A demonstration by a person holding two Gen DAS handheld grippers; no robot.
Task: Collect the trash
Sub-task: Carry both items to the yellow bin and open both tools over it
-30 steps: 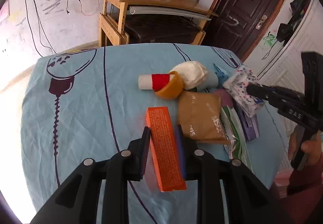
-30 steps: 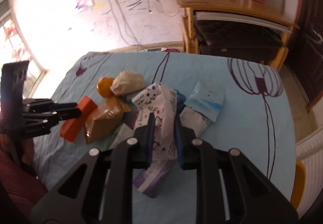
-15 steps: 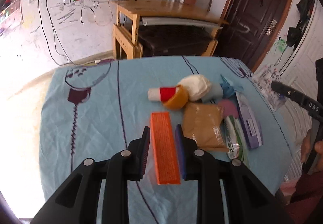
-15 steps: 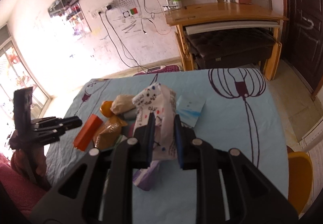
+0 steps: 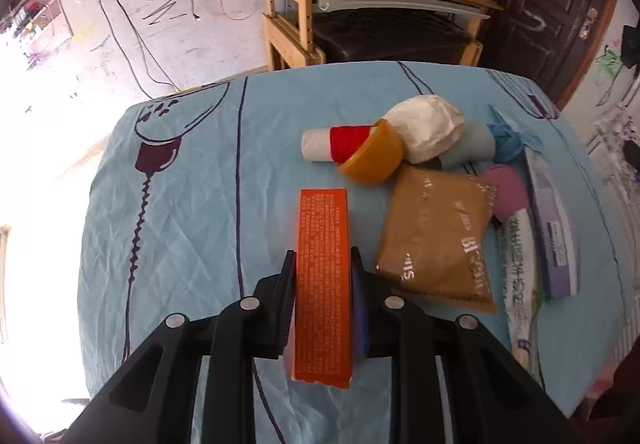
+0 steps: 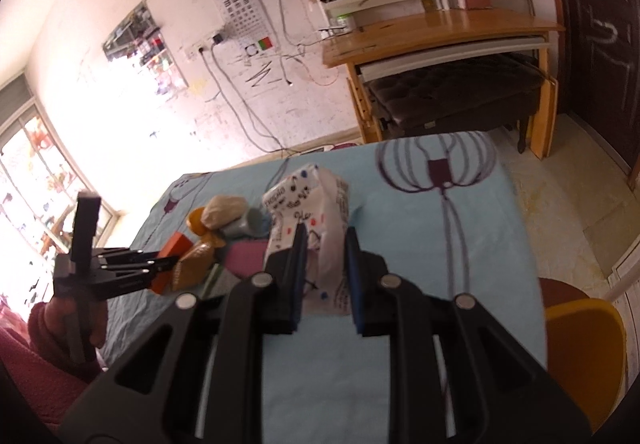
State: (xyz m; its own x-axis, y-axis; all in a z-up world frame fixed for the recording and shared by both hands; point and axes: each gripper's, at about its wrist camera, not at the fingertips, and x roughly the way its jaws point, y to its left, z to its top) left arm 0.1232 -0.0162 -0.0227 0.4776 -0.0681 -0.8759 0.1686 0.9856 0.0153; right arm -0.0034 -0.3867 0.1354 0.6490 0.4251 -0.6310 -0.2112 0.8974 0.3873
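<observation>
the left gripper point(image 5: 322, 276) is holding an orange box point(image 5: 323, 268) between its fingers point(image 5: 286, 284), which are closing in on the box's two long sides; the box is running lengthwise along the fingers, its far end sticking out well past the tips and its near end hanging toward the camera, lifted clear of the light blue cloth on the desk point(image 5: 192, 204). the upper face of the box is carrying dense small print that is too fine to read.

the right gripper point(image 6: 323, 244) is squeezing a white wrapper dotted with blue and red marks point(image 6: 310, 204), its fingers nearly together and pressing on the crumpled lower part while the puffed top is rising above the tips. black lettering is running along the wrapper's edge, but it is blurred and unreadable.

the rest of the trash is lying in a cluster on the desk, to the right of the orange box in the left wrist view: a brown foil pouch point(image 5: 436, 240) just beside the box with pale lettering partly legible as "sin" and "bi", a red-and-white roll point(image 5: 336, 144) touching an orange half-shell point(image 5: 372, 160), a crumpled white wad point(image 5: 428, 128), a pink round thing point(image 5: 506, 194), a green-and-white packet point(image 5: 520, 268) with script i cannot make out, and a long purple box point(image 5: 554, 232) with a small white label.

an eye chart point(image 6: 232, 0) is hanging on the far wall.
</observation>
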